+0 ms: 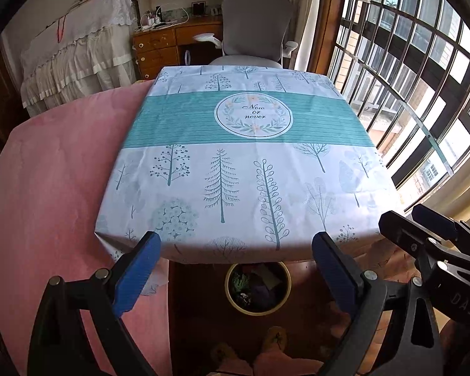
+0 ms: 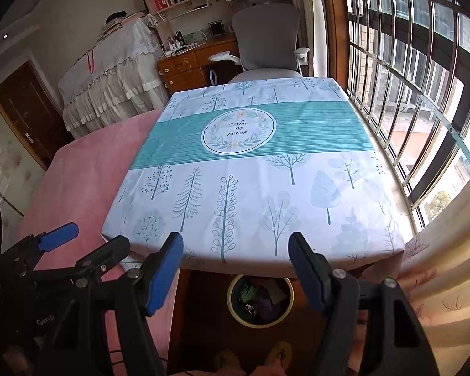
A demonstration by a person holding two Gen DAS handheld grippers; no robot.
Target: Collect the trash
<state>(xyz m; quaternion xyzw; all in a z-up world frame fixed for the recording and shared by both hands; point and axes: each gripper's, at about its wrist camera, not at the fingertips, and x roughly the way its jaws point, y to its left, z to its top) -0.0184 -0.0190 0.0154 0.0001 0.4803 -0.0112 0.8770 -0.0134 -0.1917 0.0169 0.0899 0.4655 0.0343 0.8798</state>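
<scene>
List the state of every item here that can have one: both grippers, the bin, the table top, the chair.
left gripper: open, nothing between the fingers.
right gripper: open, nothing held.
trash bin: upright on the floor below the table edge, uncovered, holding mixed trash.
tablecloth: spread flat over the table, no trash visible on it.
office chair: upright at the far side of the table, unoccupied.

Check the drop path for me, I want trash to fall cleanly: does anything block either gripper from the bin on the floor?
Nothing visible does. The bin sits open-topped on the floor just past the table edge, below both open grippers.
</scene>
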